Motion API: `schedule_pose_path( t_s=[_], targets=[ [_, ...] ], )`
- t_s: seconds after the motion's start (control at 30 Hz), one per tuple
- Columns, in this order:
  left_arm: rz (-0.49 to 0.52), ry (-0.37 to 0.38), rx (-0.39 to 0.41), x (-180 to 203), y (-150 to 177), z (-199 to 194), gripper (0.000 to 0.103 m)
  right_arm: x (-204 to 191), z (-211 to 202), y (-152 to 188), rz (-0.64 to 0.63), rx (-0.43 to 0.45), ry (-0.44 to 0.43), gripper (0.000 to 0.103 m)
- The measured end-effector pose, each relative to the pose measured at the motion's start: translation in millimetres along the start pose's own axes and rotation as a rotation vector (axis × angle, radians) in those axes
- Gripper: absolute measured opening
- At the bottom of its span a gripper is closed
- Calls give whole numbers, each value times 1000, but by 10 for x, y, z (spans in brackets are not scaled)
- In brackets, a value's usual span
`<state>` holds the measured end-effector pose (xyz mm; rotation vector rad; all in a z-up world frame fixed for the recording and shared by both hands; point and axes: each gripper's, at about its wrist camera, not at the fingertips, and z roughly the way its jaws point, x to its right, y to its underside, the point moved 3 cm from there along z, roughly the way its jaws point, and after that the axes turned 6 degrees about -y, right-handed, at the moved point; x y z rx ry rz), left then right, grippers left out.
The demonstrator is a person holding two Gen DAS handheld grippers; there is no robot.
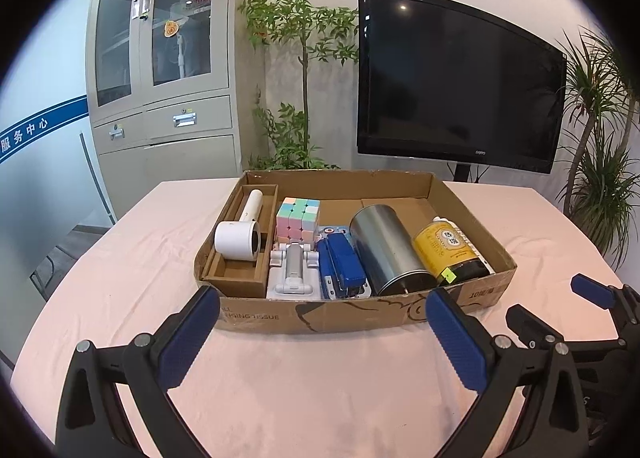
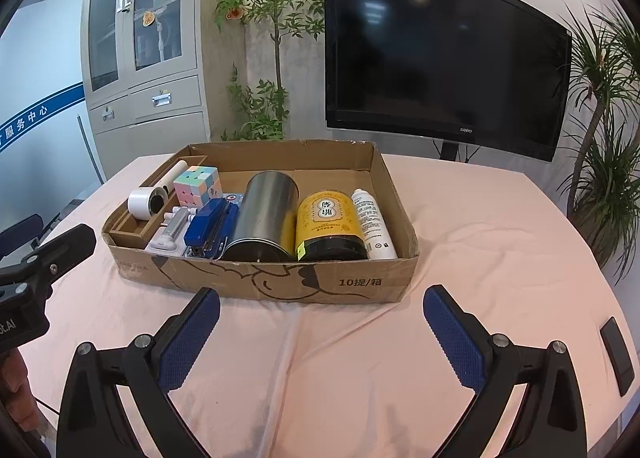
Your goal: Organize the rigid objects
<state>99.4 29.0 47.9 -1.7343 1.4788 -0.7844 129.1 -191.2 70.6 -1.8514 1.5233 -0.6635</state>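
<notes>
Pink cloth covers the table [image 2: 460,218], and behind it stand a grey cabinet [image 1: 160,58], some plants and a dark screen [image 2: 440,50]. On the cloth sits a low cardboard box [image 2: 280,282], and all the rigid objects already lie inside it, side by side.

From the right wrist view, the metal tin [image 2: 264,214] lies on its side in the middle of the box. I judge it stiff and smooth, so it may slip; a hold across its round body seems best. At its 3 o'clock, touching it, lies the yellow jar [image 2: 326,224], probably the heaviest thing, and next the white bottle [image 2: 372,224], light and narrow. At the tin's 9 o'clock is the blue stapler [image 2: 210,224], hard with flat sides, easy to pinch. The pastel cube [image 1: 298,218] stands at 12 o'clock from the stapler; its flat faces give a sure hold. The white roll [image 1: 237,240] rests in the brown inner tray [image 1: 240,282] at the box's left side.

The right gripper [image 2: 322,332] has its fingers spread wide and holds nothing. The box is at 12 o'clock from it, near but apart. The left gripper [image 1: 322,334] is also spread wide and empty, and the box front wall lies between its fingertips, just beyond them.
</notes>
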Motion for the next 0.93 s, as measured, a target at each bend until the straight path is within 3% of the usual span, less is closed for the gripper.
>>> schedule_pose_path(
  t_s=[0.7, 0.93],
  targets=[
    [14, -19, -28, -69, -6, 177, 102, -95, 133, -21, -32, -30, -3, 102],
    [-16, 40, -70, -111, 9, 369, 102, -82, 267, -30, -23, -43, -17, 102]
  ],
)
